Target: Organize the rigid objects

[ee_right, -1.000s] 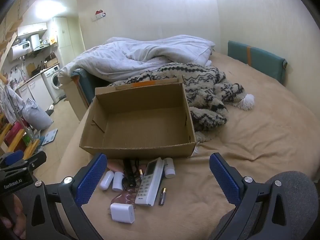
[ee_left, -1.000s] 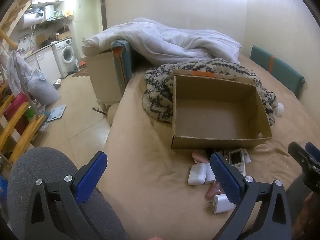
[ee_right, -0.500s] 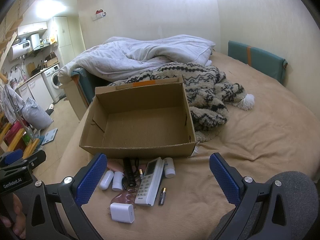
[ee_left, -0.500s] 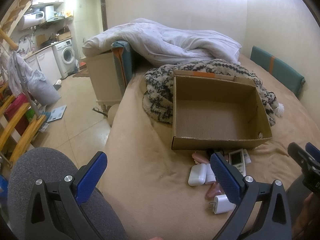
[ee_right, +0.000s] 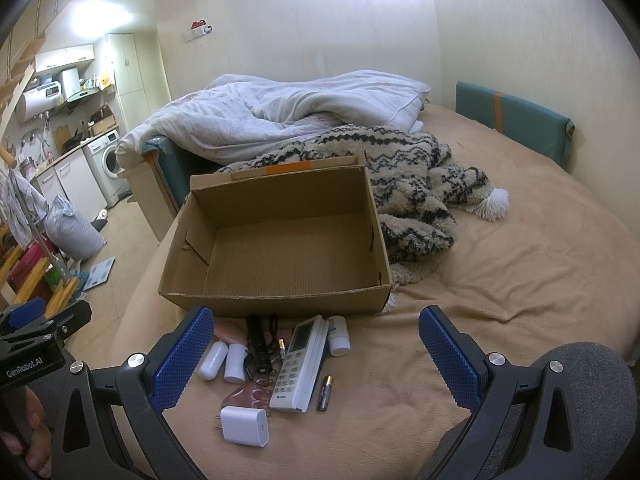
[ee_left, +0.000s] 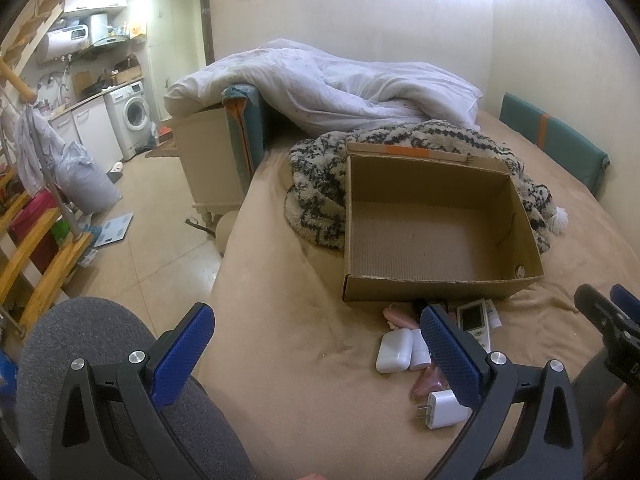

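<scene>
So the small stuff, a white remote, charger plug and battery, sits on the bed just near of the empty cardboard box. Pinkish bits are half hidden under it. Left gripper and right gripper both hang with jaws wide apart, grasping nothing.

Landmark: cardboard box, on bed. Behind box and to its right: knitted blanket; duvet behind that. Before box, on bed: remote control; battery right of it, wall charger nearest camera, left of remote.
</scene>
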Tool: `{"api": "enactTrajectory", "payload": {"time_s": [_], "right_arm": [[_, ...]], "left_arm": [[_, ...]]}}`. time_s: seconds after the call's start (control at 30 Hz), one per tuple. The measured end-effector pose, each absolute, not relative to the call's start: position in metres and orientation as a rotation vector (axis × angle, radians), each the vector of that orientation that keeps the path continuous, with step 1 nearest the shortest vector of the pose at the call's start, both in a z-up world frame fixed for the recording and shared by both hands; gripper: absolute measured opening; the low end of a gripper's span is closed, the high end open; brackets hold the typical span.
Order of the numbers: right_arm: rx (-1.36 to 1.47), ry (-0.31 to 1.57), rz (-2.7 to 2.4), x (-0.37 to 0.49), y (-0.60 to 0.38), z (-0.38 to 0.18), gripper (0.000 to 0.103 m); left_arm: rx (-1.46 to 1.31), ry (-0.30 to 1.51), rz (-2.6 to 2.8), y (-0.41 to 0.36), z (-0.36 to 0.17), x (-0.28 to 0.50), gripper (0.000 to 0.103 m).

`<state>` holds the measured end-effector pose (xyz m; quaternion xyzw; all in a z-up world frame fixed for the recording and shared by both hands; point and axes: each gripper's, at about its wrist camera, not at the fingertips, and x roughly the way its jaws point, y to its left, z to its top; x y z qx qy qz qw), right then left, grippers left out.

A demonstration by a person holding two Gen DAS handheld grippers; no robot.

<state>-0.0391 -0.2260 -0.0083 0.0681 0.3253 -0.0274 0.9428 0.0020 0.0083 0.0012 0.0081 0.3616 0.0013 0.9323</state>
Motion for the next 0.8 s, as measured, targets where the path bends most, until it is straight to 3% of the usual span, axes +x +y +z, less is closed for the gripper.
{"api": "enactTrajectory", "payload": {"time_s": [0.8], "right_arm": [[0.135, 0.665, -0.056, -0.0388, -0.2244, -0.0085, 0.103]], "left_arm": [[0.019, 0.740, 0.003, 0.0066, 0.0015, 0.0010, 0.103]]}}
